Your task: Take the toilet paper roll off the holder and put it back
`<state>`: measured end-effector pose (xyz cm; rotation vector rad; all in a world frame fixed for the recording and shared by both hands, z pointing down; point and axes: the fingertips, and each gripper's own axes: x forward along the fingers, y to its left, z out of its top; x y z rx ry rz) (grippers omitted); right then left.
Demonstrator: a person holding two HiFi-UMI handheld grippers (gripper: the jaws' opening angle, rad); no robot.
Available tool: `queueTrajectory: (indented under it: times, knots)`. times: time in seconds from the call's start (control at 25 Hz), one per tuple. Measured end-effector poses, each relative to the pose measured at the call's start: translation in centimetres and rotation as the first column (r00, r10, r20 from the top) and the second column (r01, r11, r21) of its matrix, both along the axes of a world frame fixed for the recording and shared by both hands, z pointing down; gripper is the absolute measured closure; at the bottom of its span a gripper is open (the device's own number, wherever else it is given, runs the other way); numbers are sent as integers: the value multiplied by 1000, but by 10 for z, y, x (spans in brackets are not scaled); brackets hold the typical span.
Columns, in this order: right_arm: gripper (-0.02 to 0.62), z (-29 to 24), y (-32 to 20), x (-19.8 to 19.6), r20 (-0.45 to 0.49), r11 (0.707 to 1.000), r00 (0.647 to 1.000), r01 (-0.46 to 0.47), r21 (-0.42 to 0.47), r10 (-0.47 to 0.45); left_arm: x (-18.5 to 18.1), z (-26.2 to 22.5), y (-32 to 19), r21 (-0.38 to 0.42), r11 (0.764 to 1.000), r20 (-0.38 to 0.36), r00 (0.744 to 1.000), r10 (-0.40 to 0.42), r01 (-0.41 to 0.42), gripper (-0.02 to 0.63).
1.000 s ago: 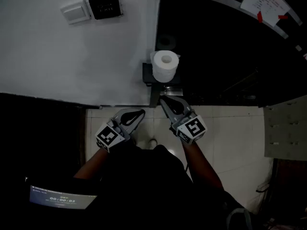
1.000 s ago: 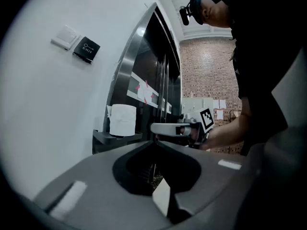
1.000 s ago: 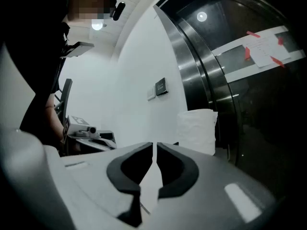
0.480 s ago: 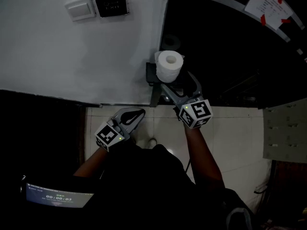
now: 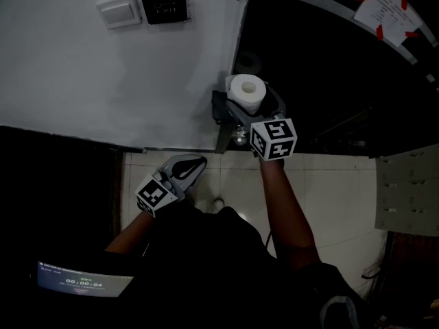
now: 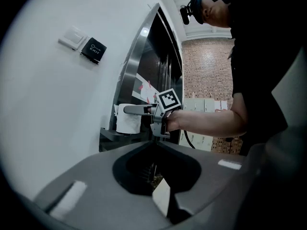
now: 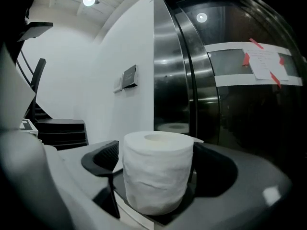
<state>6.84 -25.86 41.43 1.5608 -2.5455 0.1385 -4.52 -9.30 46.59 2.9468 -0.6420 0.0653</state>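
A white toilet paper roll [image 5: 247, 91] [image 7: 158, 169] stands upright on a small dark holder shelf [image 5: 219, 108] at the corner of the white wall and the metal door. My right gripper [image 5: 255, 96] [image 7: 158, 155] reaches around the roll. Its jaws are opening, one on each side of the roll, and a gap shows beside the left jaw. The left gripper view shows the roll [image 6: 128, 119] with the right gripper's finger [image 6: 136, 110] beside it. My left gripper [image 5: 188, 164] [image 6: 153, 150] hangs low over the tiled floor, shut and empty.
A white switch [image 5: 120, 12] and a black plate [image 5: 164, 5] are on the wall above the holder. The dark metal door [image 5: 329, 67] carries a taped paper notice [image 5: 387, 12]. A grey cabinet [image 5: 408, 190] stands at the right, a lit screen [image 5: 82, 279] at the lower left.
My right gripper has moved forward from above the floor up to the holder. Its jaws have spread from shut to either side of the roll. The left gripper has stayed put.
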Motion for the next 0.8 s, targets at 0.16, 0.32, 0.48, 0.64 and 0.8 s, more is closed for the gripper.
queueTrajectory:
  times: [0.16, 0.32, 0.48, 0.64, 0.8]
  knots:
    - [123, 9, -10, -1, -30, 999, 999, -24, -41, 23, -2, 2, -1, -9, 1000, 4, 1000, -8, 8, 601]
    - [123, 12, -16, -1, -23, 998, 999, -50, -40, 49, -3, 1, -3, -8, 1000, 1, 1000, -14, 14, 601]
    - [133, 11, -15, -1, -10, 998, 999, -50, -23, 50, -5, 3, -5, -2, 1000, 1, 1000, -20, 20, 601]
    - [135, 9, -14, -1, 16, 999, 999, -31, -14, 31, -4, 2, -4, -26, 999, 5, 1000, -23, 23, 601]
    - [137, 6, -8, 2, 6, 1000, 1000, -22, -12, 22, -1, 1, -2, -26, 999, 6, 1000, -18, 18, 601]
